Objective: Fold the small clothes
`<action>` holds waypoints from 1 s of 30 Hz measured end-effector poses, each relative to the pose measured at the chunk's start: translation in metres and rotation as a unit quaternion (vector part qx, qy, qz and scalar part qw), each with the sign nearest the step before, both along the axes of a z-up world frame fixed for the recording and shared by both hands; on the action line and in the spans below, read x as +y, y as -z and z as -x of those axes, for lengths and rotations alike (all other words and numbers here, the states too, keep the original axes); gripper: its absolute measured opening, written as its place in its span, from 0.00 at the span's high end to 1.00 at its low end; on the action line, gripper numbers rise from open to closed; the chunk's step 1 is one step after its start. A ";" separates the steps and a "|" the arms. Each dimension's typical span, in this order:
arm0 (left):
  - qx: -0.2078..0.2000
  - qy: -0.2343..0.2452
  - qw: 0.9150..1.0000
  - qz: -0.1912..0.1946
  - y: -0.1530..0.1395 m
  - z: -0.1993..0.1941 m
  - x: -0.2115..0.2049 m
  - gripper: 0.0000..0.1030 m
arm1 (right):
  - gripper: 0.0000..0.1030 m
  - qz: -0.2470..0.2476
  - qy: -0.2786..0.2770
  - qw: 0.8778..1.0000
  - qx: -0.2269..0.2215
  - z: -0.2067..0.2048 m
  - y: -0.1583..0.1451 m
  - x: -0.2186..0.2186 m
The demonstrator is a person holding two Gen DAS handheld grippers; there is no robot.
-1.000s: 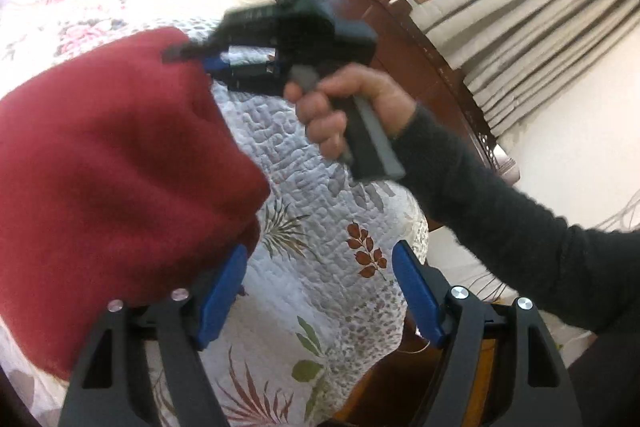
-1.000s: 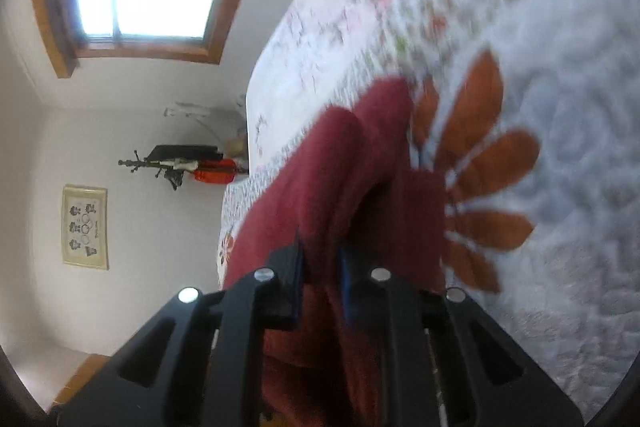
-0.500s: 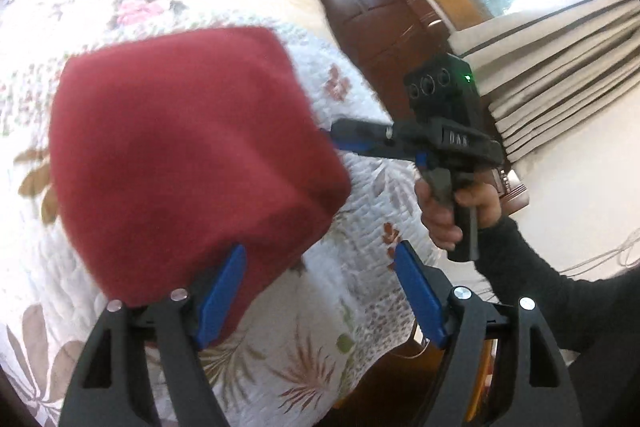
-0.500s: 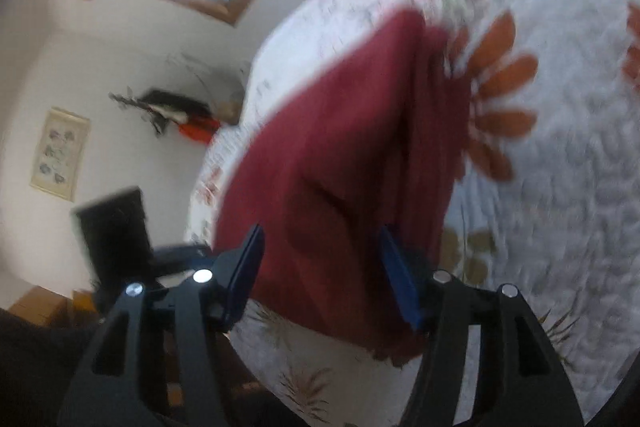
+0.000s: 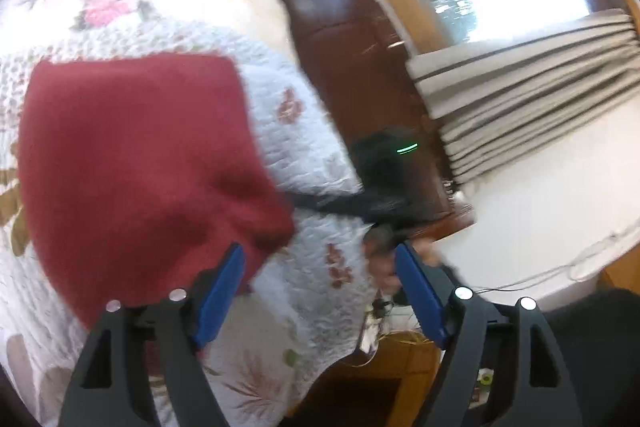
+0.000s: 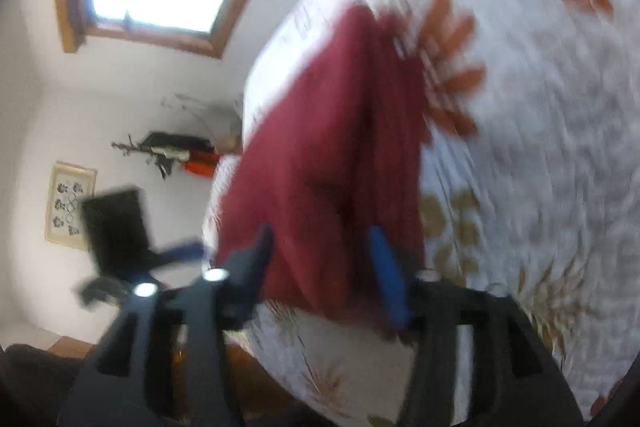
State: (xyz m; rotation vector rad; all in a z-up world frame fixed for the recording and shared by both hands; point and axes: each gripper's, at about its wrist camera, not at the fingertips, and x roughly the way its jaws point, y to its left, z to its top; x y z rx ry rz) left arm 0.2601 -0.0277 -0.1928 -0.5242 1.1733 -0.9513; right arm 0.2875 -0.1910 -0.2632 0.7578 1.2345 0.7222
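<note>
A dark red folded garment (image 5: pixel 132 155) lies on the quilted floral bedspread (image 5: pixel 312 147). My left gripper (image 5: pixel 318 259) stands open just off the garment's near right corner, and its left blue pad (image 5: pixel 220 291) overlaps the cloth's edge in the image. In the left wrist view my right gripper (image 5: pixel 384 187) is a black blur, pointing at the garment's right edge. In the right wrist view the right gripper (image 6: pixel 320 239) is open, jaws wide apart, and the garment (image 6: pixel 332 155) shows between them. Motion blur hides whether the fingers touch the cloth.
The bedspread (image 6: pixel 520 107) drops off at the bed's near edge. A dark wooden headboard (image 5: pixel 344 39), curtains (image 5: pixel 520 87) and a window stand behind. A coat rack (image 6: pixel 172 151) and a wall picture (image 6: pixel 70 205) are across the room. The left gripper (image 6: pixel 116 227) shows blurred.
My right gripper was shut on the garment's edge a second ago; it has opened, let go and drawn back. The garment now lies flatter on the bed. The left gripper stayed open.
</note>
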 end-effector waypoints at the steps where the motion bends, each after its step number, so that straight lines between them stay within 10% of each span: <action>1: 0.013 0.001 1.000 -0.011 0.011 -0.003 -0.001 0.25 | 0.42 0.004 -0.007 1.000 0.002 -0.007 -0.002 0.008; 4: 0.029 0.006 0.999 -0.029 0.031 -0.004 -0.003 0.26 | 0.50 0.021 -0.024 0.999 0.012 -0.023 0.008 0.036; 5: 0.035 0.005 0.999 -0.034 0.038 -0.003 -0.002 0.26 | 0.89 0.018 -0.027 0.999 0.018 -0.026 0.013 0.041; 11: 0.050 0.007 0.997 -0.060 0.065 -0.003 -0.002 0.47 | 0.88 0.036 0.004 0.998 0.053 -0.023 0.060 0.023; 14: 0.051 0.008 0.997 -0.060 0.070 -0.004 0.000 0.47 | 0.73 0.048 0.003 0.999 0.023 -0.023 0.037 0.020; 22: 0.048 0.012 0.997 -0.063 0.070 -0.005 -0.003 0.42 | 0.73 -0.005 -0.036 0.999 -0.029 -0.060 -0.005 0.055; 27: 0.048 0.009 0.997 -0.061 0.070 0.000 -0.001 0.42 | 1.00 0.024 -0.017 0.999 0.023 -0.086 0.044 0.043; 30: 0.047 0.006 0.997 -0.058 0.060 0.004 0.002 0.35 | 0.73 -0.002 0.020 1.000 0.003 -0.098 0.021 0.033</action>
